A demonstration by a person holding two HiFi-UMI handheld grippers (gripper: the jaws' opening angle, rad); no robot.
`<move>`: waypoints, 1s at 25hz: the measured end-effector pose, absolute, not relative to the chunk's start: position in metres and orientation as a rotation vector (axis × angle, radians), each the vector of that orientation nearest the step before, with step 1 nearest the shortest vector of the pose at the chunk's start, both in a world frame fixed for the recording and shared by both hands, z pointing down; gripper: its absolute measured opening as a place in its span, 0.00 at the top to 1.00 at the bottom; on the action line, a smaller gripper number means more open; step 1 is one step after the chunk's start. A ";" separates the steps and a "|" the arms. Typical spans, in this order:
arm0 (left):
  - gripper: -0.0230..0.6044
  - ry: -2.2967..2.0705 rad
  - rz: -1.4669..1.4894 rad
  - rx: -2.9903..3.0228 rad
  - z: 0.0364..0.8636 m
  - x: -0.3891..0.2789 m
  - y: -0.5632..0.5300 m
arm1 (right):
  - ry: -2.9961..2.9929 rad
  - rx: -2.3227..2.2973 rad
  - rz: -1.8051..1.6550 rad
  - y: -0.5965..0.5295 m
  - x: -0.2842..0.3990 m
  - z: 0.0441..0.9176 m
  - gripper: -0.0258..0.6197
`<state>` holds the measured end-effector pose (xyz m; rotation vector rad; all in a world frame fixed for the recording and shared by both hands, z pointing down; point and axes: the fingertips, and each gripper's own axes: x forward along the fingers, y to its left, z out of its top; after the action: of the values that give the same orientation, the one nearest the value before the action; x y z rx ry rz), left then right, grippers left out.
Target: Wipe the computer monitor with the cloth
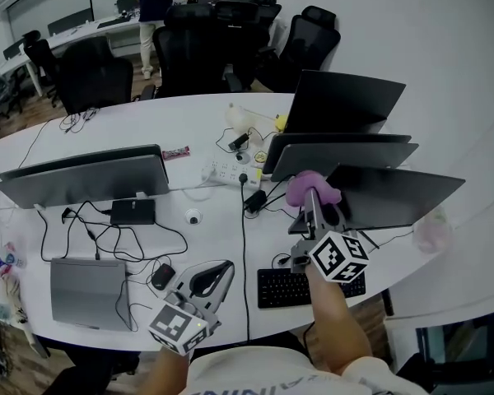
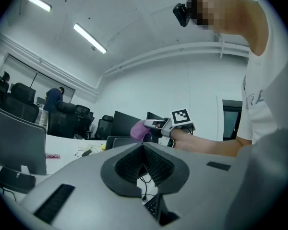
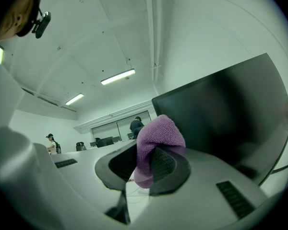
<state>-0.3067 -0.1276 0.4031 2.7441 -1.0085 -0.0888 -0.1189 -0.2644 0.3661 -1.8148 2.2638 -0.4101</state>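
One cloth (right gripper); left gripper, closed

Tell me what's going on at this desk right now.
A person holds a gripper in each hand. The right gripper is shut on a purple cloth, held up beside the dark monitor at the right of the desk; whether cloth touches screen is unclear. The left gripper hangs low near the desk edge, jaws together and empty.
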 end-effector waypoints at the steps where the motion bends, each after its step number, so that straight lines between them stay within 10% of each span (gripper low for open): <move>1: 0.95 -1.005 -0.092 2.749 0.402 -0.305 -0.127 | 2.262 -1.809 -0.405 -0.264 -0.118 0.362 0.87; 25: 0.95 -1.018 -0.099 2.785 0.384 -0.302 -0.128 | 2.247 -1.717 -0.308 -0.269 -0.118 0.303 0.87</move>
<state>-0.3018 -0.1280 0.3838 2.7847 -1.0180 -0.0994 -0.1179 -0.2691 0.3029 -1.7172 2.2468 -0.3082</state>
